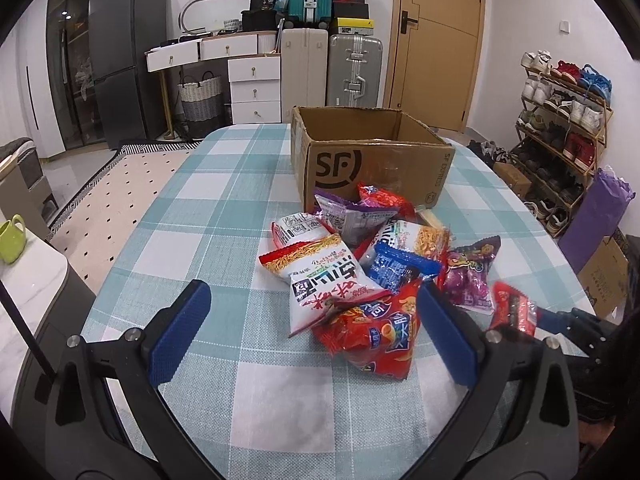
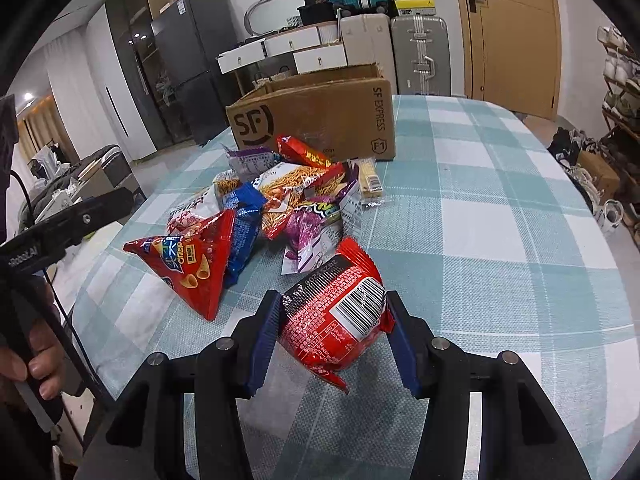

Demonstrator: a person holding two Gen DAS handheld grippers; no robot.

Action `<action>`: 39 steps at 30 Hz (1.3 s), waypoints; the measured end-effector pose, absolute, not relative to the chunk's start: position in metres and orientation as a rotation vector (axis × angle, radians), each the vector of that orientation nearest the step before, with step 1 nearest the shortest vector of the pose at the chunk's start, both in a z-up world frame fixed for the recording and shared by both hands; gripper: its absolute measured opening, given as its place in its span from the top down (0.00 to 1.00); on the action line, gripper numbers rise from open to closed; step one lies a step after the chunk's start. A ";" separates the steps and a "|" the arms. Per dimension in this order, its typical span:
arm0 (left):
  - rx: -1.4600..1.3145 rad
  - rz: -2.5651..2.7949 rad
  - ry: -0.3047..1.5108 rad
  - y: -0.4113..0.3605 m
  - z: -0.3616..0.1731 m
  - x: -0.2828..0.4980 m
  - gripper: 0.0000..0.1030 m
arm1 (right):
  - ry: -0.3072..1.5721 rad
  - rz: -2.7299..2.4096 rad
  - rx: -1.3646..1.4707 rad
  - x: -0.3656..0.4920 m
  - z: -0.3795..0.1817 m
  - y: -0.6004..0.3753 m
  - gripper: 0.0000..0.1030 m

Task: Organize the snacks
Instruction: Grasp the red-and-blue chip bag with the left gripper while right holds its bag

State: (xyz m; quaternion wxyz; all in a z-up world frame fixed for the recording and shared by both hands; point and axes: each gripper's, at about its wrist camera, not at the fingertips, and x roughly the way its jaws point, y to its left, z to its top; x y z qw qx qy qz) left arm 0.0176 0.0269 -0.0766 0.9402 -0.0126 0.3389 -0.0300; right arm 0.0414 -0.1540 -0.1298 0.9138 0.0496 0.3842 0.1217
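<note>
A pile of snack bags (image 1: 372, 264) lies on the checked tablecloth in front of an open SF cardboard box (image 1: 372, 156). My left gripper (image 1: 316, 320) is open, its blue fingers (image 1: 180, 336) on either side of a red crisp bag (image 1: 372, 332) at the pile's near edge. My right gripper (image 2: 332, 328) is shut on a red snack packet (image 2: 336, 316) with a barcode, held just right of the pile (image 2: 280, 204). The same packet shows in the left wrist view (image 1: 514, 312). The box (image 2: 320, 120) stands behind the pile.
The table (image 1: 192, 200) is oval, with a teal and white checked cloth. A green mug (image 1: 12, 236) sits on a side counter at left. A shoe rack (image 1: 568, 120) stands at right; suitcases (image 1: 352, 68) and drawers stand behind.
</note>
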 end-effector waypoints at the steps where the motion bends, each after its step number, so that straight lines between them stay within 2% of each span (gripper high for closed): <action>1: -0.023 -0.061 0.692 0.026 -0.077 0.018 0.01 | 0.784 0.250 0.100 0.040 -0.128 -0.155 0.49; 26: -0.071 -0.220 0.823 0.001 -0.125 0.050 0.02 | 0.648 0.252 0.196 0.013 -0.093 -0.189 0.49; 32: -0.101 -0.243 0.874 -0.001 -0.140 0.064 0.18 | 0.655 0.253 0.185 0.012 -0.093 -0.187 0.49; 34: -0.114 -0.261 0.889 -0.002 -0.145 0.068 0.32 | 0.656 0.252 0.185 0.012 -0.093 -0.186 0.49; 35: -0.116 -0.267 0.892 -0.002 -0.146 0.069 0.33 | 0.656 0.253 0.184 0.013 -0.093 -0.186 0.49; 38: -0.135 -0.291 0.857 0.001 -0.145 0.069 0.50 | 0.655 0.253 0.185 0.013 -0.093 -0.186 0.49; 39: -0.140 -0.306 0.849 0.001 -0.144 0.068 0.59 | 0.655 0.251 0.186 0.013 -0.093 -0.186 0.49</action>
